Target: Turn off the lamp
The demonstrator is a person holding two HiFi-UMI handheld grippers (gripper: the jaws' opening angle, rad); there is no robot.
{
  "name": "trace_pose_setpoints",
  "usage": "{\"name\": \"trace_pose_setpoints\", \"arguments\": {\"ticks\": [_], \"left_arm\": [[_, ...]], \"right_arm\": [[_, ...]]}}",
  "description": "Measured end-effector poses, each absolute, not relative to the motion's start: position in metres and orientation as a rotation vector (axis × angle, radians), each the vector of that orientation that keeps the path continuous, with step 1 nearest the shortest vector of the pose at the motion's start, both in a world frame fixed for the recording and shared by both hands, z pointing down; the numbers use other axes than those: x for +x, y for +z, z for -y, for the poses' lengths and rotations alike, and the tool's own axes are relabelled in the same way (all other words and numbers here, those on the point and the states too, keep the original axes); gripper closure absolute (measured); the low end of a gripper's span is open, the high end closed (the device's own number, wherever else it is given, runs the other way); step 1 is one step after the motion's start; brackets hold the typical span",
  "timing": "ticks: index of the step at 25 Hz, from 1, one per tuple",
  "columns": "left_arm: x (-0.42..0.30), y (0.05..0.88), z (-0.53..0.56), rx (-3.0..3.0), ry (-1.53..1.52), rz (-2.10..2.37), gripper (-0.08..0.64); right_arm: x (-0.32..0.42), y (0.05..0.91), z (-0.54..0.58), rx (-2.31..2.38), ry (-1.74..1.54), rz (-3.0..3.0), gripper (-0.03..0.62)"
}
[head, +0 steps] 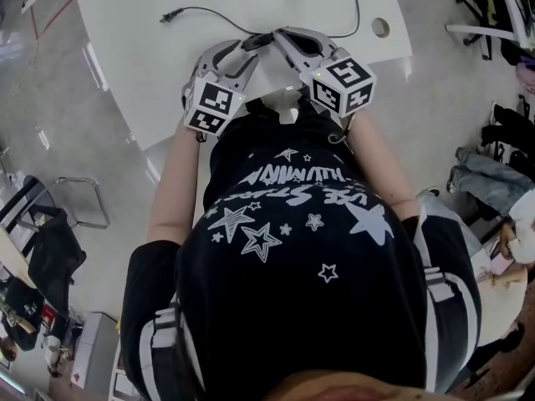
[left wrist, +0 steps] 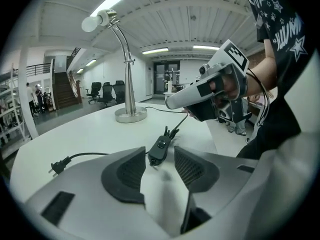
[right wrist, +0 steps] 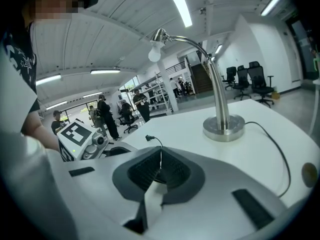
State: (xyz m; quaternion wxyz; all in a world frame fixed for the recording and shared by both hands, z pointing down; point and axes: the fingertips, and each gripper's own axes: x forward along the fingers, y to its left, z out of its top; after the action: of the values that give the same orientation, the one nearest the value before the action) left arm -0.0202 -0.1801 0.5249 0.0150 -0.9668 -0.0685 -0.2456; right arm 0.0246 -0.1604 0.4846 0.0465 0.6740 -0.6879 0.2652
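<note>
A silver gooseneck lamp stands on the white table (head: 142,65), its base (left wrist: 131,115) beyond my jaws and its white bulb (left wrist: 92,23) up at the left; I cannot tell whether it is lit. Its black cord carries an inline switch (left wrist: 160,149), which lies between the tips of my left gripper (left wrist: 159,158). That gripper is open and its pads do not touch the switch. The right gripper (right wrist: 160,170) is shut, and a thin cord runs up to the seam; whether it is pinched I cannot tell. In the head view both grippers (head: 253,47) (head: 277,35) meet at the switch.
The unplugged plug (left wrist: 59,166) (right wrist: 149,138) lies loose on the table at the cord's end. A round cable hole (head: 380,27) sits near the table's right edge. The table's near edge is at the person's waist. Chairs and people stand far off in the hall.
</note>
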Motion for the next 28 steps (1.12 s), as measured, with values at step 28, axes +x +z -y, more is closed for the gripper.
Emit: {"name": "trace_pose_setpoints", "arguments": {"ticks": [28], "left_arm": [[-0.008, 0.543, 0.183, -2.924, -0.827, 0.353, 0.422]], "right_arm": [[0.004, 0.533, 0.175, 1.907, 0.984, 2.027, 0.586]]}}
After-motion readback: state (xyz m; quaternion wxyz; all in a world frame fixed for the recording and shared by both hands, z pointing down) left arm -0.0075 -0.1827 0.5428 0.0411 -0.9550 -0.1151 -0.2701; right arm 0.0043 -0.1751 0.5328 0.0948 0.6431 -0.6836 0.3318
